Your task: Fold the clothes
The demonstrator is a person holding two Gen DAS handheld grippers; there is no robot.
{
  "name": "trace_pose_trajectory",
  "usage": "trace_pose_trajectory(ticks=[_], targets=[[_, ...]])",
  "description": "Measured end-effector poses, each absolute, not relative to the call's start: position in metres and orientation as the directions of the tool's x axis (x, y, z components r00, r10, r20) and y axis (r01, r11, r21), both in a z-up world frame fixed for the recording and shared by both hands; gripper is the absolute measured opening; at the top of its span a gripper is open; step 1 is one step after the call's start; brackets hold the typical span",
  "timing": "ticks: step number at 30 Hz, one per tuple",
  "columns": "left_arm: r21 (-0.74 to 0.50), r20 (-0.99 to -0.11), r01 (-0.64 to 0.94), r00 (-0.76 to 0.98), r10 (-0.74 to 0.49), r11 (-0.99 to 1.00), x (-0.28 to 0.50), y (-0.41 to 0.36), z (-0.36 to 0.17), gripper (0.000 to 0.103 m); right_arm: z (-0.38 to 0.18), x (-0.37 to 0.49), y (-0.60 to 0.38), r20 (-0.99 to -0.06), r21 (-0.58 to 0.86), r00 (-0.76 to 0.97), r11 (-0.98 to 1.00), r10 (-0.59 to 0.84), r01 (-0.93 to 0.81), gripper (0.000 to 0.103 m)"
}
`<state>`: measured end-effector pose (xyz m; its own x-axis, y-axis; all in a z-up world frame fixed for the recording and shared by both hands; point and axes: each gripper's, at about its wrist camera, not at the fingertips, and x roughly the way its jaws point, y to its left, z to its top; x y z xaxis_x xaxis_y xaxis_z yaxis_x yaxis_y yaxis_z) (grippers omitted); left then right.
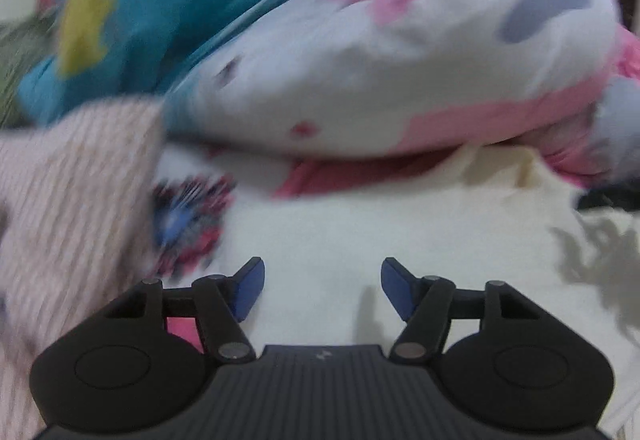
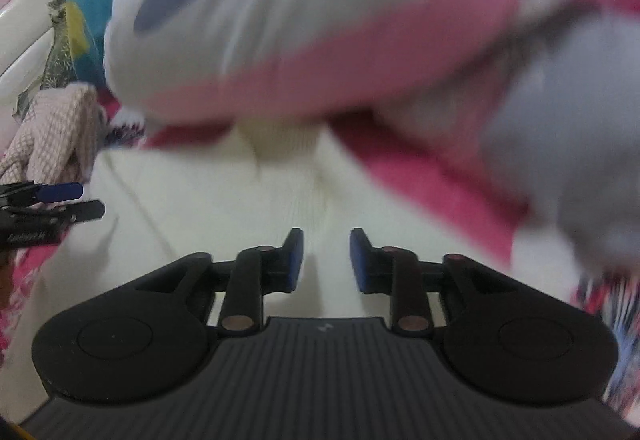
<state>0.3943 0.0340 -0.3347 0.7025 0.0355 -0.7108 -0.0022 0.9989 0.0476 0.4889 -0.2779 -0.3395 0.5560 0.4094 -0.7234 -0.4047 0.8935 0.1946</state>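
Cream garment point(image 1: 360, 240) spread flat on the bed directly beneath both grippers, nearest edge running under the tools, far edge tucked below the big pillow point(image 1: 400, 72); probably light, limp and quick to wrinkle, with no stiffness to hold a crease unaided; best pinched at an edge or corner rather than mid-panel, one side per tool, then lifted and carried over together; thin enough, by the look, to slip from a loose pinch. Plain off-white, faintly ribbed or knitted, a yellowish fold or collar point(image 2: 280, 140) near the far end; motion blur hiding finer detail; kind of garment not clear.

Left gripper point(image 1: 322, 290) hanging above the cloth with blue pads well apart, nothing between them. Right gripper point(image 2: 326, 260) also over the cloth, pads at a narrow gap, likewise empty; left tool's tips visible at the left border of the right wrist view.

Further out: pink, white and grey pillow looming close; teal cushion point(image 1: 160, 0) with yellow blotches behind; pinkish waffle-textured cloth point(image 1: 72, 200) heaped to the left; patterned red and blue bedsheet point(image 1: 188, 216) peeking round the garment.
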Motion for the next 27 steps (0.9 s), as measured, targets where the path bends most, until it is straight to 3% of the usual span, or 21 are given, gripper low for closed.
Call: trace_pose_trajectory(ticks=[2,5,8,9,10,11,13,15,17,23,25,27], targets=[[0.064,-0.705,0.055,0.709,0.006,0.996,0.412,0.016,-0.341,0.066,-0.341,0.507,-0.267,-0.715,0.175,0.557,0.879,0.423,-0.443,0.027],[0.079,-0.699,0.107,0.714,-0.021,0.991,0.437,-0.009,-0.357,0.065,-0.349,0.534,-0.253,-0.71,0.159,0.554,0.865,0.435,-0.475,0.041],[0.063,-0.682,0.132,0.729,-0.054,0.989,0.456,-0.024,-0.364,0.065,-0.358,0.555,-0.246,-0.705,0.173,0.557,0.868,0.439,-0.466,0.041],[0.061,-0.676,0.137,0.735,-0.06,0.989,0.46,-0.027,-0.366,0.065,-0.36,0.561,-0.247,-0.701,0.201,0.549,0.865,0.455,-0.46,0.037],[0.058,-0.676,0.14,0.734,-0.064,0.988,0.464,-0.028,-0.367,0.064,-0.362,0.566,-0.248,-0.697,0.245,0.526,0.852,0.487,-0.463,0.016],[0.054,-0.677,0.142,0.733,-0.068,0.988,0.467,-0.029,-0.368,0.063,-0.363,0.568,-0.248,-0.696,0.281,0.499,0.835,0.516,-0.473,0.003],[0.025,-0.681,0.14,0.727,-0.086,0.99,0.465,-0.025,-0.365,0.055,-0.356,0.558,-0.246,-0.679,0.285,0.477,0.799,0.558,-0.53,0.003],[-0.015,-0.681,0.138,0.724,-0.111,0.99,0.456,-0.017,-0.36,0.055,-0.345,0.535,-0.244,-0.653,0.251,0.461,0.746,0.601,-0.617,0.003],[-0.052,-0.679,0.135,0.722,-0.134,0.989,0.445,-0.008,-0.353,0.055,-0.339,0.511,-0.239,-0.649,0.17,0.454,0.698,0.611,-0.696,0.003],[-0.199,-0.612,0.119,0.76,-0.218,0.973,0.434,0.011,-0.325,0.055,-0.364,0.461,-0.204,-0.709,-0.266,0.501,0.469,0.497,-0.842,0.003],[-0.208,-0.593,0.128,0.772,-0.229,0.97,0.445,0.004,-0.324,0.055,-0.374,0.449,-0.195,-0.709,-0.391,0.529,0.363,0.467,-0.845,0.003],[-0.161,-0.64,0.134,0.74,-0.207,0.978,0.459,-0.005,-0.34,0.055,-0.379,0.441,-0.189,-0.709,-0.456,0.54,0.29,0.453,-0.842,0.003]])
